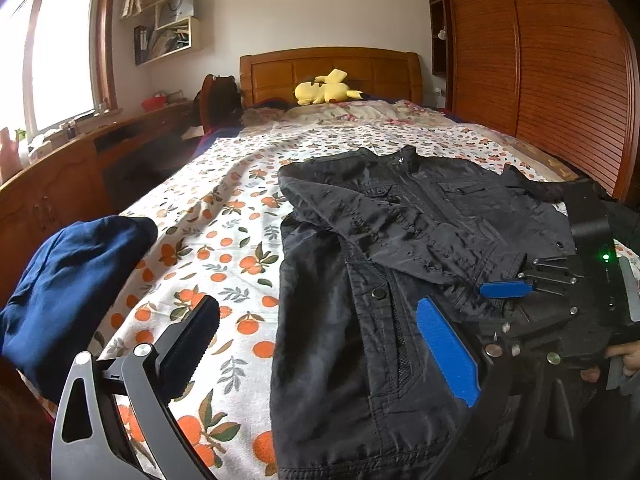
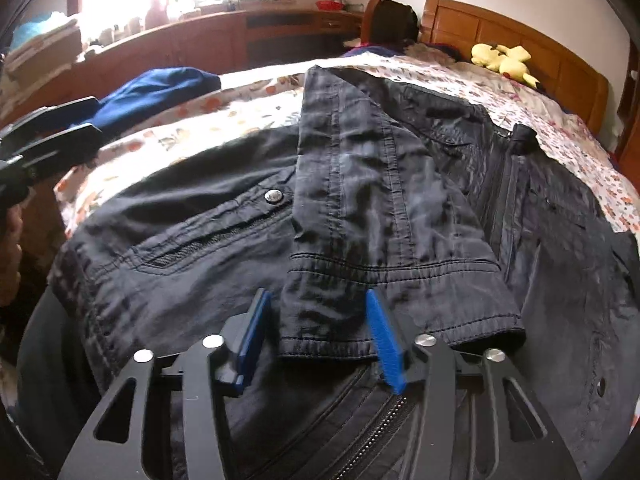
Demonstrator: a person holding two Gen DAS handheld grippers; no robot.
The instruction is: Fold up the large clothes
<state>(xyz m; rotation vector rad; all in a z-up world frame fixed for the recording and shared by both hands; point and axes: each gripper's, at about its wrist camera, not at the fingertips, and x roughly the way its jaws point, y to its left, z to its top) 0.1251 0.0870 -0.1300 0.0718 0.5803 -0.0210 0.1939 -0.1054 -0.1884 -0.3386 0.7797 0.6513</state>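
Observation:
A black jacket (image 1: pixel 360 280) lies front up on the flower-print bed sheet (image 1: pixel 224 208), collar toward the headboard. One sleeve (image 2: pixel 360 184) is folded across its chest, with the cuff (image 2: pixel 332 328) near the hem. My right gripper (image 2: pixel 318 300) points down at that cuff. Its blue pads (image 2: pixel 256 328) stand apart, with the cuff's edge lying loose between them. In the left wrist view the right gripper (image 1: pixel 506 289) sits at the jacket's right side. My left gripper (image 1: pixel 320 320) hovers open over the jacket's left edge, holding nothing.
A dark blue garment (image 1: pixel 72 280) is heaped at the bed's left edge. A yellow plush toy (image 1: pixel 324 88) lies by the wooden headboard (image 1: pixel 332 68). A wooden desk (image 1: pixel 80 160) runs along the left, and a slatted wardrobe (image 1: pixel 540 80) stands on the right.

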